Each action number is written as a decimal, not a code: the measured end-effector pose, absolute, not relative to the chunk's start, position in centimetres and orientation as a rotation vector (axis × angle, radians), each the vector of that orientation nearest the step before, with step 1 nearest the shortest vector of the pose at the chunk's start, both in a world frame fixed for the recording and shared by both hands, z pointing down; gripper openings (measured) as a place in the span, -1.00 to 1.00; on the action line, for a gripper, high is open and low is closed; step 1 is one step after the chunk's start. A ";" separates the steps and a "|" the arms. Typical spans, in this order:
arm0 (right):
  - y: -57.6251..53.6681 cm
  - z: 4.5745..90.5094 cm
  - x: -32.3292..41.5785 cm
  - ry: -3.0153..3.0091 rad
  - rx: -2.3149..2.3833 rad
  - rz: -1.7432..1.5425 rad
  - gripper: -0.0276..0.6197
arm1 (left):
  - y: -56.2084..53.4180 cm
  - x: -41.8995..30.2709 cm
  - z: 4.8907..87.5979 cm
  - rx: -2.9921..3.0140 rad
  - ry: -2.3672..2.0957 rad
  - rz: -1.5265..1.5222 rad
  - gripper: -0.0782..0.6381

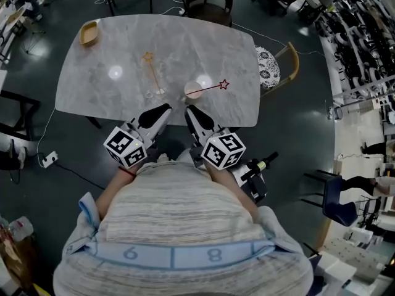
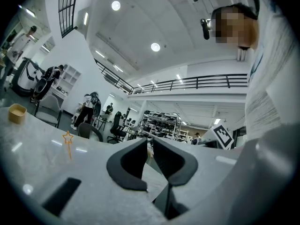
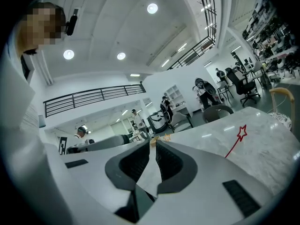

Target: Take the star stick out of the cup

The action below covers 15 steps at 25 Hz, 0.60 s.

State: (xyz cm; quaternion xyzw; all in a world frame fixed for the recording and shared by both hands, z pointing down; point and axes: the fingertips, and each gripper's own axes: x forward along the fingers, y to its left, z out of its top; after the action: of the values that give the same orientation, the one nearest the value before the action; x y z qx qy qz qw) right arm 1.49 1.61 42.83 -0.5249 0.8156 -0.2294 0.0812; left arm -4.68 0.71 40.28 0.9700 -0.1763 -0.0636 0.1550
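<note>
Held back at near tabletop [image 1: 92, 97] edge: left tongs [image 1: 165, 109], right tongs [image 1: 191, 110] pressed near-together, empty. Not yet reached: star stick [image 1: 211, 88] leaning rightward from cup [image 1: 194, 90], likely favouring right.

White left gripper [image 1: 164, 108] and right gripper [image 1: 191, 111] carry marker cubes [image 1: 125, 147]; the sweater [image 1: 179, 208] is striped grey.

Left gripper [image 1: 164, 108] and right gripper [image 1: 190, 110] sit side by side just off the near edge of the table [image 1: 203, 48], close to the person's torso. Both point toward the table, tips angled slightly inward. Jaws on each are drawn together with nothing between them. Left forearm [image 1: 114, 187] is tucked against the body.
</note>
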 end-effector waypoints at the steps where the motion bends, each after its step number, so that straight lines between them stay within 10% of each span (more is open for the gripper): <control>1: 1.3 42.9 1.6 2.440 -1.567 -0.689 -0.88 | 0.5 -4.5 40.4 2.780 -0.505 -0.176 -0.64; 15: -2.8 47.3 8.0 2.371 -1.657 -0.913 -0.88 | -3.8 -1.2 41.9 2.699 -0.576 -0.148 -0.64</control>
State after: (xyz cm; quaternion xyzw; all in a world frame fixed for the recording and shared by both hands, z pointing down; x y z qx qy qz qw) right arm 7.96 -2.82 47.32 -0.5455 0.7805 -0.3006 0.0539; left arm -1.22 -3.85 41.88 0.9593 -0.2046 -0.0525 0.1876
